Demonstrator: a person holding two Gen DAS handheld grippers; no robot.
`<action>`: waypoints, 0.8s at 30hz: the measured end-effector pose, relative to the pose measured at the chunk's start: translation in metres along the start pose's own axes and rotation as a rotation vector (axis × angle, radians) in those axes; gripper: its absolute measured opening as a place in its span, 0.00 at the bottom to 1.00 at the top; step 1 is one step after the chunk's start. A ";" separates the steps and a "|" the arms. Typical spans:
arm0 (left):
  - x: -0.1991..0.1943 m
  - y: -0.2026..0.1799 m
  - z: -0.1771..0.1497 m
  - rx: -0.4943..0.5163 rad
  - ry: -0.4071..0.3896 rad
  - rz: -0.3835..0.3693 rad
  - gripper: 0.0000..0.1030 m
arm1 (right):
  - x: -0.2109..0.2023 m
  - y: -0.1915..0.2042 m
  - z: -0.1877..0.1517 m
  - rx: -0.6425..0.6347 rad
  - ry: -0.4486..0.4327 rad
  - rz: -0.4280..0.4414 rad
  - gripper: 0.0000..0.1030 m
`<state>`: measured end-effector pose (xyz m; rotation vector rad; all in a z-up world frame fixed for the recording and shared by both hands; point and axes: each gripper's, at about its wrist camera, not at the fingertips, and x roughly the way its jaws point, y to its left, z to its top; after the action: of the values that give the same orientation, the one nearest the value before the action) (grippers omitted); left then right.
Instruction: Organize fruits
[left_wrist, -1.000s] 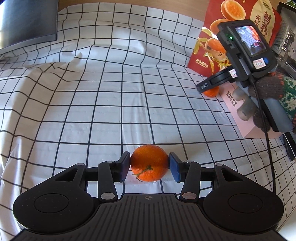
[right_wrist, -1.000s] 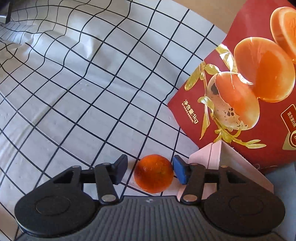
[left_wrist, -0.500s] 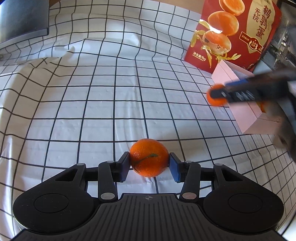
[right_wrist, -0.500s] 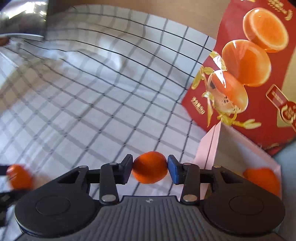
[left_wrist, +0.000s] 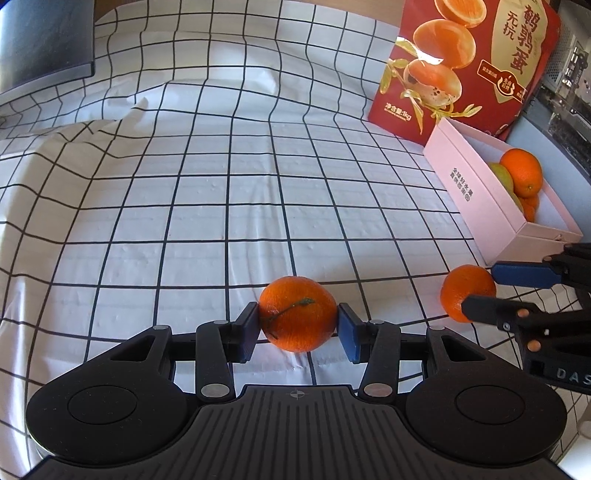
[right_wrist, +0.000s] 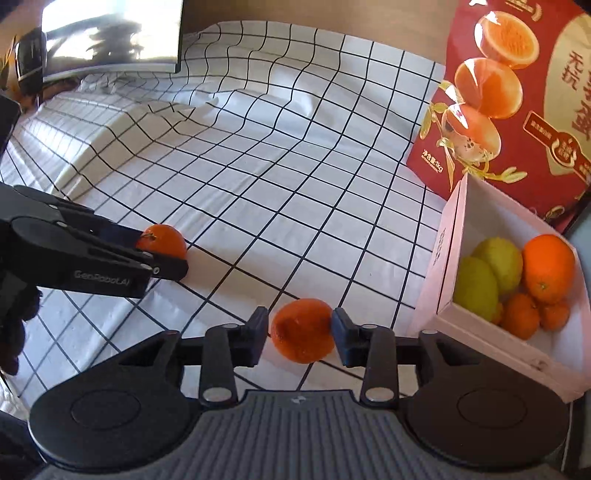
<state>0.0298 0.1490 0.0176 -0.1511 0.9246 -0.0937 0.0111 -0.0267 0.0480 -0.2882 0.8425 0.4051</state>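
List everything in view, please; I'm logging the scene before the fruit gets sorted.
Held oranges: 2, orange; one clamped in the left gripper, one in the right gripper, both over the cloth.
Box: 1, pale pink, open, at the right edge of the cloth.
Fruit in the box: 2 yellow-green, one big orange, at least two small oranges.
Bag: 1, red with egg pictures, upright behind the box.
Cloth: 1, white with black grid, covering the surface.
Screen: 1, dark, far left.
Left gripper: black, blue pads, shut on its orange.
Right gripper: black, blue pads, shut on its orange.
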 end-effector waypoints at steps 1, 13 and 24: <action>0.000 0.000 0.000 -0.001 0.000 0.000 0.49 | 0.000 -0.003 -0.001 0.015 -0.004 0.008 0.43; -0.001 0.003 0.001 -0.018 0.003 0.014 0.49 | 0.013 -0.026 -0.021 0.110 0.027 -0.081 0.67; -0.002 0.001 0.002 0.007 0.014 0.038 0.49 | 0.007 -0.031 -0.022 0.208 -0.041 0.005 0.71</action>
<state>0.0301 0.1509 0.0197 -0.1268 0.9408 -0.0627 0.0152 -0.0612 0.0313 -0.0851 0.8379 0.3244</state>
